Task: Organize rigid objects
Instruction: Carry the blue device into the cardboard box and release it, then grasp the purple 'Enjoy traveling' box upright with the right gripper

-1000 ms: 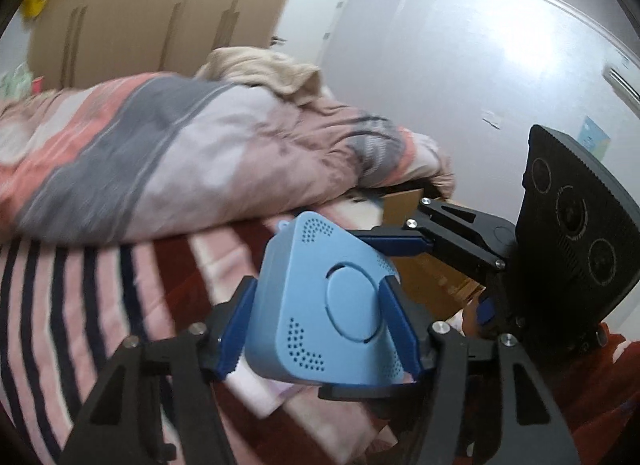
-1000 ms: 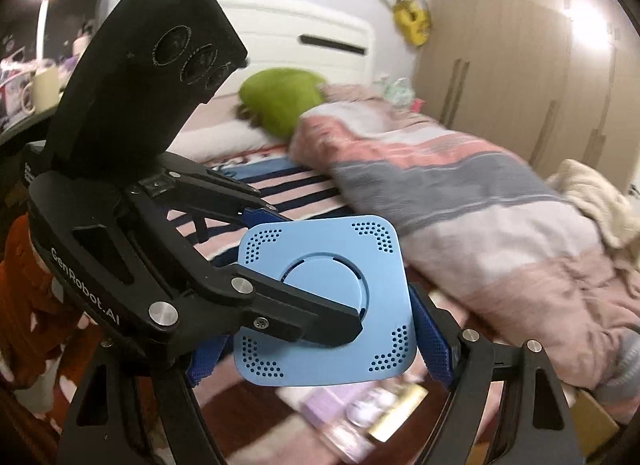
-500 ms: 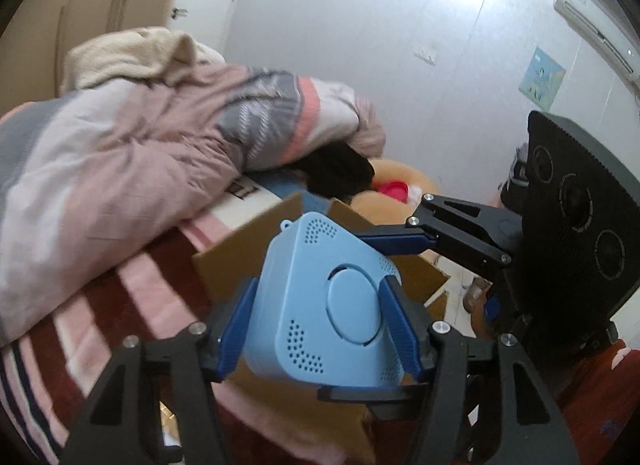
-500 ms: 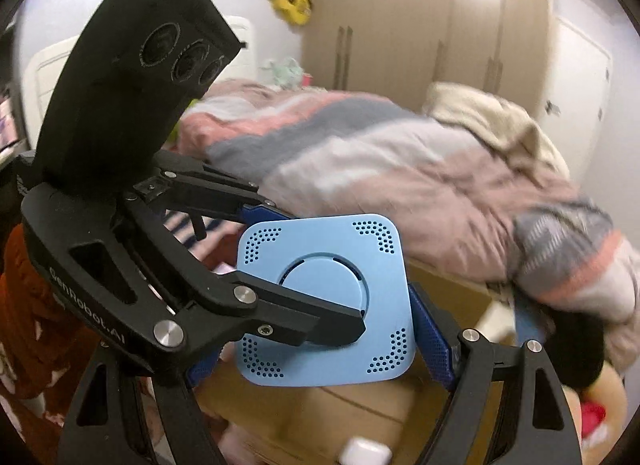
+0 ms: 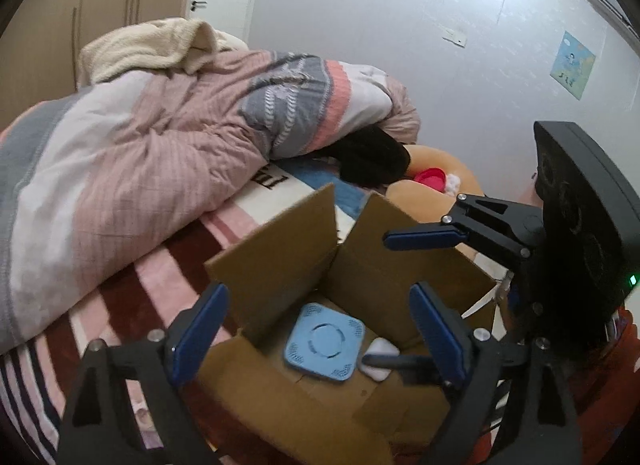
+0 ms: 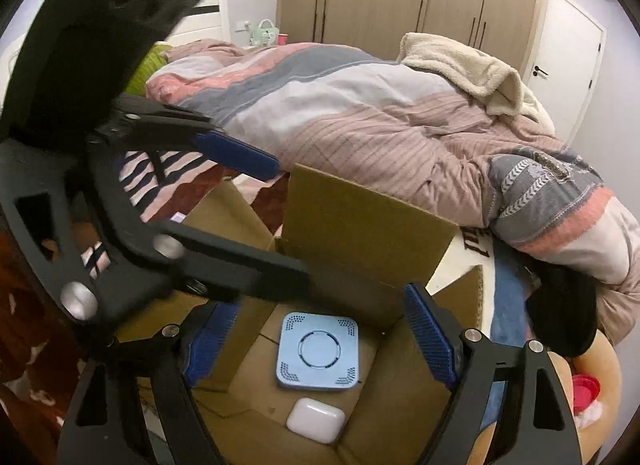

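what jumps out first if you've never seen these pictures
The light blue square device lying flat on the floor of the open cardboard box, with a small white case just beside it. Both open grippers, left and right, hover above the box, and a rumpled pink-and-grey duvet fills the bed behind.

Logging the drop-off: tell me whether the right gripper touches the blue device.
Apart. In the right wrist view the right gripper is open above the blue device, which lies flat on the box floor.

From the left wrist I see only part of the white case (image 5: 378, 359), hidden behind the right gripper's finger. The cardboard box (image 6: 360, 217) runs off my frame's bottom edge. The left gripper (image 6: 256, 225) looks blurred.
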A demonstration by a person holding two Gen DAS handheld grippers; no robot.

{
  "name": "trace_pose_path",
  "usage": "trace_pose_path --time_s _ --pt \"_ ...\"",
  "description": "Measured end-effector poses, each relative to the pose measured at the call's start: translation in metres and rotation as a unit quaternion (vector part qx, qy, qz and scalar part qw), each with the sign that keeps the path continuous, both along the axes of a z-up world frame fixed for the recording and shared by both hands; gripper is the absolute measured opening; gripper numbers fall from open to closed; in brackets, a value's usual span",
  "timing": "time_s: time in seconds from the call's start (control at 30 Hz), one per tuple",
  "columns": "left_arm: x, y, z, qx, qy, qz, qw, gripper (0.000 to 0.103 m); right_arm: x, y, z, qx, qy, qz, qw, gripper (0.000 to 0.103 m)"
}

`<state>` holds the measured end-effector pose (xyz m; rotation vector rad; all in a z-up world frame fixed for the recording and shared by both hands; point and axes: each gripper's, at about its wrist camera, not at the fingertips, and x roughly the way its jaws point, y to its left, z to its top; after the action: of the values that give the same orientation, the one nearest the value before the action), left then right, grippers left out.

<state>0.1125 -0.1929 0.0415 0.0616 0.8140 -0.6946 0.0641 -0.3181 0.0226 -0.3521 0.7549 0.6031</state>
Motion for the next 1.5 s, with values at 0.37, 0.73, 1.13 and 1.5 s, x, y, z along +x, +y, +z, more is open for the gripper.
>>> trace_pose_path --time_s 0.37,0.73,1.13,1.5 --pt "-0.056 0.111 0.033 -0.005 -0.05 0.098 0.9939 0.09 -0.038 0.07 0.031 0.039 -0.014 0.064 0.997 0.081" --pt "-0.102 0.242 -0.015 -0.013 -0.047 0.201 0.9785 0.09 -0.072 0.202 -0.019 0.072 0.05 0.16 0.983 0.08" --pt "-0.104 0.29 -0.087 -0.014 -0.021 0.226 0.9739 0.09 -0.02 0.247 -0.133 0.038 0.158 0.027 0.986 0.056" --pt "-0.096 0.293 -0.095 -0.023 -0.01 0.226 0.9739 0.09 -0.016 0.256 -0.151 -0.033 0.148 -0.006 0.988 0.043"
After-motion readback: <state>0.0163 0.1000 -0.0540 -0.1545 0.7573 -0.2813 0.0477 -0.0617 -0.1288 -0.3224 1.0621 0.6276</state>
